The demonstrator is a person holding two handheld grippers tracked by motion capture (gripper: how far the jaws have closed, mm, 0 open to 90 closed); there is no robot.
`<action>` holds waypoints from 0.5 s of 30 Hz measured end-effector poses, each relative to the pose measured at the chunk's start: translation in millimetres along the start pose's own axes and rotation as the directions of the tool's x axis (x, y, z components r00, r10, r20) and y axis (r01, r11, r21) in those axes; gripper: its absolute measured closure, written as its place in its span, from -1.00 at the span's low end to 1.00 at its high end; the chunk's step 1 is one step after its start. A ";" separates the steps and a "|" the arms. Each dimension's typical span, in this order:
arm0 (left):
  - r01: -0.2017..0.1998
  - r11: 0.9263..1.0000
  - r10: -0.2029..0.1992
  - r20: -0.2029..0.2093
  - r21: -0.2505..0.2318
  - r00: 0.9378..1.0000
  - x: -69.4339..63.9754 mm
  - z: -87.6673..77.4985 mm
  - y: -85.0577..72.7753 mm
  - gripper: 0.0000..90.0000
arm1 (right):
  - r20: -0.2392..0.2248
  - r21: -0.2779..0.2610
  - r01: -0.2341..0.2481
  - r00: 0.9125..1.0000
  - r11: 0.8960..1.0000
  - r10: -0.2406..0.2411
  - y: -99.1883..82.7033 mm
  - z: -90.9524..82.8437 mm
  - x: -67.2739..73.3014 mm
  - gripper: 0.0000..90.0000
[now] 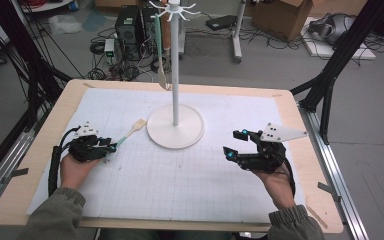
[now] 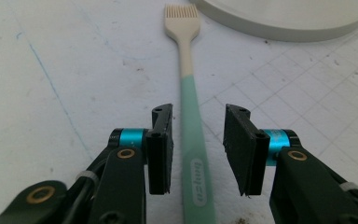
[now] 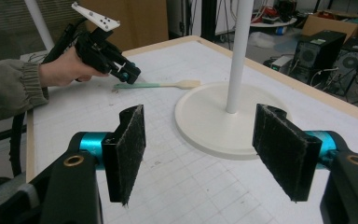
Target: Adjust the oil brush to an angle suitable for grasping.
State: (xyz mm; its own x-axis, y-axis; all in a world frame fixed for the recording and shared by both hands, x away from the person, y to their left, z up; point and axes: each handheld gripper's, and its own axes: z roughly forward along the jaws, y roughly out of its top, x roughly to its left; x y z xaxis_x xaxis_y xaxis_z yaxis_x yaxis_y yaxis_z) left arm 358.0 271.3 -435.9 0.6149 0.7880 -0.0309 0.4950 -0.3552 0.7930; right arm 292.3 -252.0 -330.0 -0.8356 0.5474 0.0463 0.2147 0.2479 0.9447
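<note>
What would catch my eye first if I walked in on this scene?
Probably the tall white stand rising from its round base at the table's middle, with a utensil hanging from its hooked top. Next, the left gripper, its jaws straddling the mint-green handle of a flat-lying basting brush without pressing on it. The right gripper hovers open, nothing between its jaws.

The left gripper (image 1: 111,146) sits low at the near left, gripped in the left hand (image 1: 75,167), jaws pointing far-right and parted with a gap on either side. The right gripper (image 1: 234,142) hovers at the near right in the right hand (image 1: 275,182), jaws spread wide, apparently aimed leftward.
</note>
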 end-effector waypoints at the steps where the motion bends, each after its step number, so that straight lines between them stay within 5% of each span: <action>1: 0.002 1.000 -0.002 -0.003 0.003 1.000 0.1 0.3 -0.2 0.39 | 0.000 0.000 -0.001 1.000 1.000 0.001 0.0 -0.2 0.1 -0.24; 15: 0.005 0.998 -0.004 -0.015 0.061 1.000 1.3 7.6 -2.9 0.51 | 0.009 -0.010 -0.001 1.000 1.000 0.001 0.4 -1.5 -0.6 -0.24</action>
State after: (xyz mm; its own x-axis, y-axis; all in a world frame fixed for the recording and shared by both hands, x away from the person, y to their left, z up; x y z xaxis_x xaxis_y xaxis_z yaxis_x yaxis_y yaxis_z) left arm 362.0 269.6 -442.9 0.6033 0.7971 -0.0249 0.5349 -0.3813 0.7540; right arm 292.2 -253.4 -329.2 -0.8307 0.5549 0.0440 0.2102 0.2396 0.9478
